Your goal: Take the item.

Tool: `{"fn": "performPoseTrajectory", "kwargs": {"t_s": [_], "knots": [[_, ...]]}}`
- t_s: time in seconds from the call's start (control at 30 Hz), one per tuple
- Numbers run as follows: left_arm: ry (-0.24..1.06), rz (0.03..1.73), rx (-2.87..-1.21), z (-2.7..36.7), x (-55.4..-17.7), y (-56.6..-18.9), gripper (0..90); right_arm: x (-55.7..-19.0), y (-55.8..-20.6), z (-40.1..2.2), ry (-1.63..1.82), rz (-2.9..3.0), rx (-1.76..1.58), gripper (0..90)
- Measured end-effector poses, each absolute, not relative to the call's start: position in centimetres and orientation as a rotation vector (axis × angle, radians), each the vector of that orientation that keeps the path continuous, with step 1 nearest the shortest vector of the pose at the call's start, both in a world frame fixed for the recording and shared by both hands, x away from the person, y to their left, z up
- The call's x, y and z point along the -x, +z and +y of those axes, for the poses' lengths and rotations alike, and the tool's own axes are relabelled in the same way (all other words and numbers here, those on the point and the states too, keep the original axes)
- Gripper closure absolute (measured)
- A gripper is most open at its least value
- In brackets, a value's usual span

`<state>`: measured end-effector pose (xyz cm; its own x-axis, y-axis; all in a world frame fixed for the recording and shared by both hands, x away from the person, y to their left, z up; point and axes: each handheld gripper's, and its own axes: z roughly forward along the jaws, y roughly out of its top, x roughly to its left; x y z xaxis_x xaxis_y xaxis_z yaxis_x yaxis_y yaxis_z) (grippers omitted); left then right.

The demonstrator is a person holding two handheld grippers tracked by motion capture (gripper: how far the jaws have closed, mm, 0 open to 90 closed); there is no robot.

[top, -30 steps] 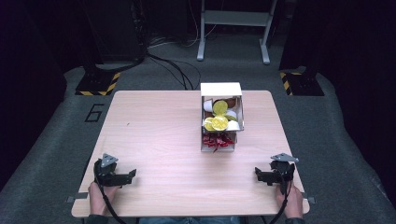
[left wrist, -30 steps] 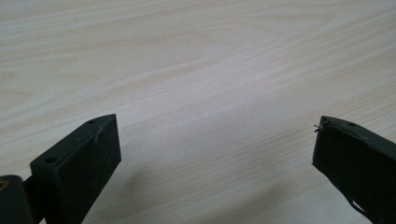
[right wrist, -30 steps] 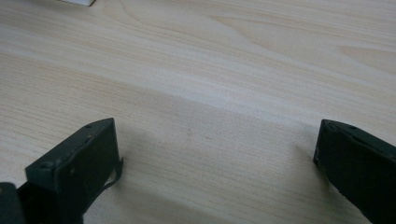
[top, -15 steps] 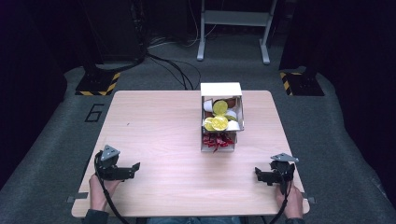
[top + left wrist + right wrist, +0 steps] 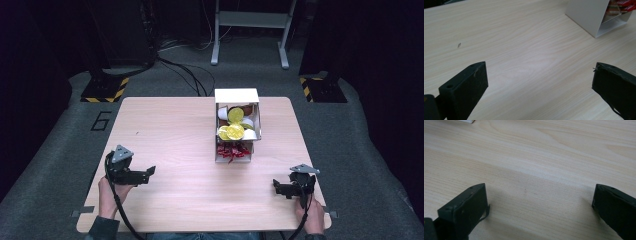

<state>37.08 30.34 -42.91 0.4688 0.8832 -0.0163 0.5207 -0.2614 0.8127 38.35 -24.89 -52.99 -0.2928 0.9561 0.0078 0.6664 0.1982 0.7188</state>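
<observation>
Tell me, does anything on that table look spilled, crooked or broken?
Nothing stands out. The white box sits square on the table with its yellow, white and red contents inside. The left gripper and right gripper are both open.

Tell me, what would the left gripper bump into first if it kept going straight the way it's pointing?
Probably the white box. The left gripper, jaws open, aims across bare table toward its near corner, though it might slip just past.

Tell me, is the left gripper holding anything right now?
No, the left gripper has its jaws wide apart over the bare wooden table, with nothing between them.
</observation>
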Motion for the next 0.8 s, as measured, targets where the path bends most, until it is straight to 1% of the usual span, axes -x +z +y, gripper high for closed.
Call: {"fn": "performPoseTrajectory", "kwargs": {"t_s": [0.33, 0.8], "knots": [[0.596, 1.086, -1.950, 28.3, -37.6, -40.1, 0.2, -38.4, -53.0, -24.9, 0.869, 2.041, -1.508, 0.0], [0.606, 0.968, -1.995, 25.1, -38.5, -37.1, 0.1, -38.4, -53.0, -24.9, 0.870, 2.043, -1.507, 0.0]]}}
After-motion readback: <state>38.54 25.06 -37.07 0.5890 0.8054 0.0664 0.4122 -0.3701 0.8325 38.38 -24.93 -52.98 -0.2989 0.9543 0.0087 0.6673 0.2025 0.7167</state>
